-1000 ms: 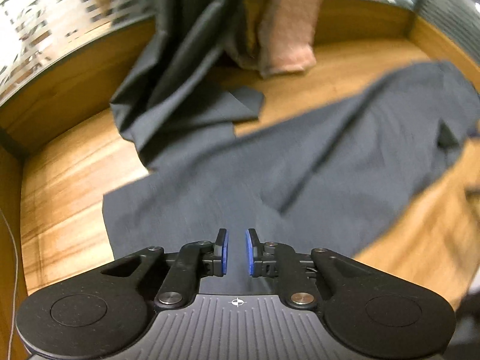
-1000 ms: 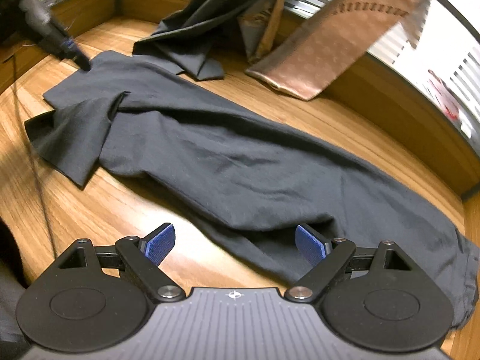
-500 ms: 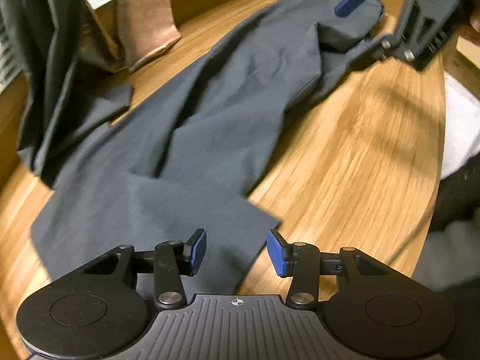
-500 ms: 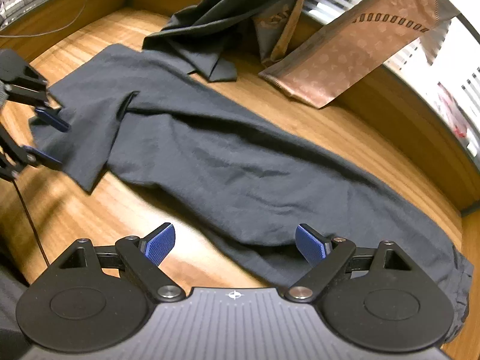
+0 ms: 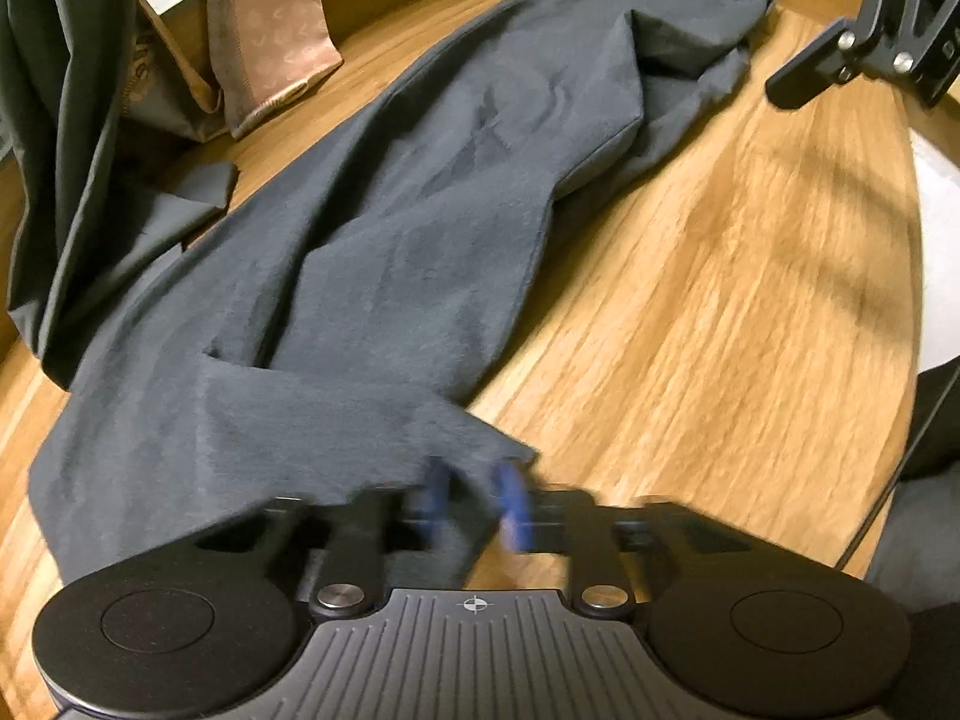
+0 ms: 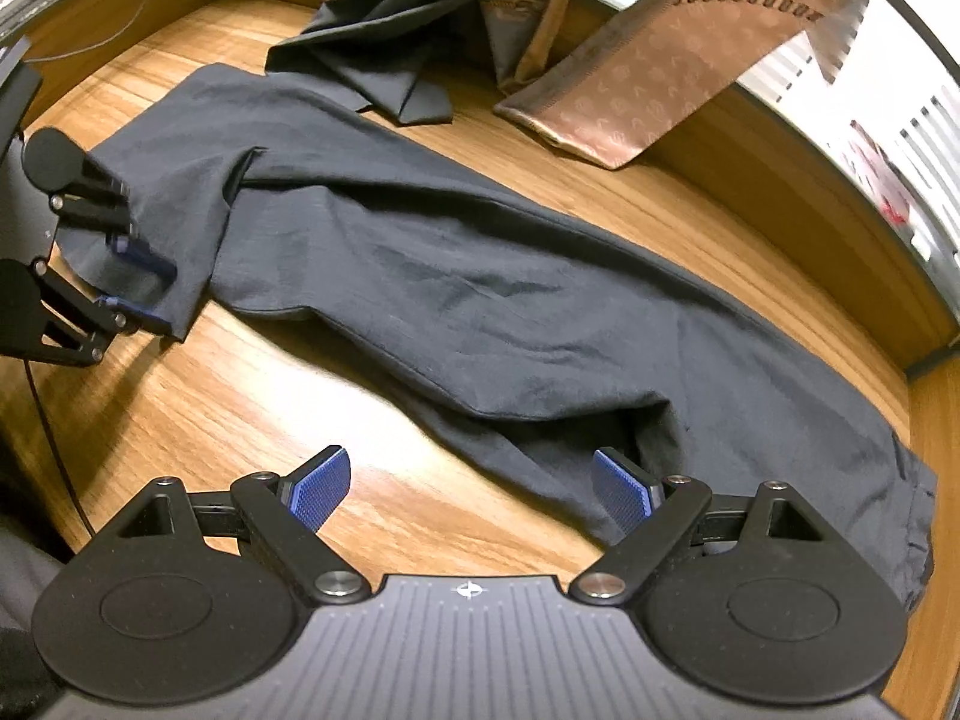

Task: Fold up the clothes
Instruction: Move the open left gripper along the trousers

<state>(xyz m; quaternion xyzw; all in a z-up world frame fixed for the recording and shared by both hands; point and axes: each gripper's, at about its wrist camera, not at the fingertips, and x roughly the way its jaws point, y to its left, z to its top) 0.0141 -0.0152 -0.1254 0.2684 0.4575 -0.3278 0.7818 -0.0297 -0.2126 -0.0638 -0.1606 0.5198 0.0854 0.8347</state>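
A wooden desk (image 6: 252, 396) with a raised wooden rim fills both views, with slatted blinds behind the rim at the far edge and a dark cloth (image 6: 390, 48) and a tan patterned cloth (image 6: 648, 90) draped over that edge. The task's thing, long dark grey trousers (image 6: 480, 300), lies stretched across the desk from the left end toward the right corner, one layer lapped loosely over the other and wrinkled, not yet a neat fold. What has just changed is at the left end: half a second ago the left gripper (image 5: 471, 507) hung with its jaws parted just short of the cloth's corner, and now that corner sits between its blue pads (image 6: 141, 258), which have drawn closer together. The left view is blurred by motion, so I cannot tell whether the pads are already biting the cloth or only bracketing it. The right gripper (image 6: 471, 489) has come nearer to the other end of the trousers; its jaws are spread wide, one pad over bare wood, the other at the front hem of the cloth, holding nothing. My reading is that both ends are being taken so the trousers can be lifted or straightened; if the right end stays free, pulling on the left corner alone would likely drag and bunch the cloth.
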